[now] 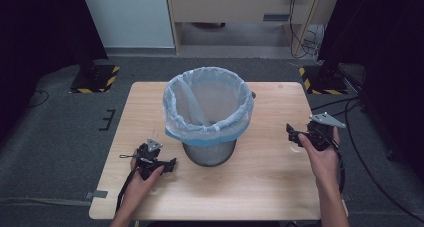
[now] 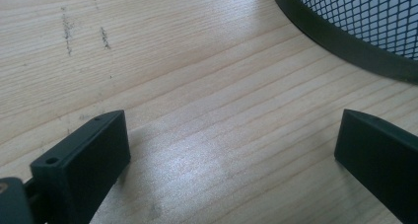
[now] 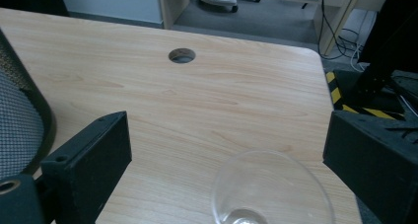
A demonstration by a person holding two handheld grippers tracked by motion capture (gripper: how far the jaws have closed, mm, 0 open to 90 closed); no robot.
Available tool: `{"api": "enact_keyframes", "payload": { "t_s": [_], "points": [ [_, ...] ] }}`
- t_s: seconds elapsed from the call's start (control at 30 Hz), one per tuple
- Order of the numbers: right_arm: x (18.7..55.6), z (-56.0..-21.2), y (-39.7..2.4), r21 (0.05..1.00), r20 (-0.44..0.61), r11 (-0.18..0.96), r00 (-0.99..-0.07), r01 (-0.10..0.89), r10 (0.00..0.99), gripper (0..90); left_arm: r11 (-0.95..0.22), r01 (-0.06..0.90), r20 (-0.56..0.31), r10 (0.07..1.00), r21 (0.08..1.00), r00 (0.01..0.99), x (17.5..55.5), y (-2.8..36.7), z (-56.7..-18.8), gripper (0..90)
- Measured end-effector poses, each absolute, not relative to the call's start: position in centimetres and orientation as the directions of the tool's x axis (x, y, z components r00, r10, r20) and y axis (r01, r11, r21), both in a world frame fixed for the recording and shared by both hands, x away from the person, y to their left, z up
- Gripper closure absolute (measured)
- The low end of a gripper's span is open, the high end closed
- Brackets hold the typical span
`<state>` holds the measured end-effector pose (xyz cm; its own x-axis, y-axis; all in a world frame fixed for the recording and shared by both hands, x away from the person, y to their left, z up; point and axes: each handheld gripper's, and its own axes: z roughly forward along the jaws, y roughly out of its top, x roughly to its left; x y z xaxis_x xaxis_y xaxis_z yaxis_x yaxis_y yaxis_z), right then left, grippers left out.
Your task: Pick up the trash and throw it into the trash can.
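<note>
- A mesh bin lined with a pale blue bag stands mid-counter.
- My left tool rests low on the wood just left of the bin's base, its jaws spread wide with nothing between them.
- My right tool sits well to the right of the bin, jaws wide.
- A clear glass stands between the right tool's jaws, untouched.

Your glass runs off the bottom edge of the right gripper view, base unseen, and from above it is too faint to make out. The mesh bin is cropped to 1 corner in the left gripper view; its liner hides the inside.
</note>
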<state>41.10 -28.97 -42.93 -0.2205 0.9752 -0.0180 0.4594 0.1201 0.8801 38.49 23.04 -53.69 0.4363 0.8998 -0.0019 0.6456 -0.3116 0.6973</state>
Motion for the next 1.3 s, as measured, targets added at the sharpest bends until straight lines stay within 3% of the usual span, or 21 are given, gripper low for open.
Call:
{"api": "enact_keyframes", "payload": {
  "t_s": [0.57,1.3],
  "points": [
    [41.2,-45.1,-31.6,0.857,-0.008,0.104,-0.189,0.505,0.982,2.6,-0.311,0.646,-0.002,0.9,0.697,0.436,38.5,23.0,-53.7,0.0],
    [41.7,-48.1,-31.6,0.824,-0.022,0.139,-0.214,0.549,0.977,3.4,-0.312,0.646,-0.002,0.9,0.697,0.436,38.5,23.0,-53.7,0.0]
  ]
}}
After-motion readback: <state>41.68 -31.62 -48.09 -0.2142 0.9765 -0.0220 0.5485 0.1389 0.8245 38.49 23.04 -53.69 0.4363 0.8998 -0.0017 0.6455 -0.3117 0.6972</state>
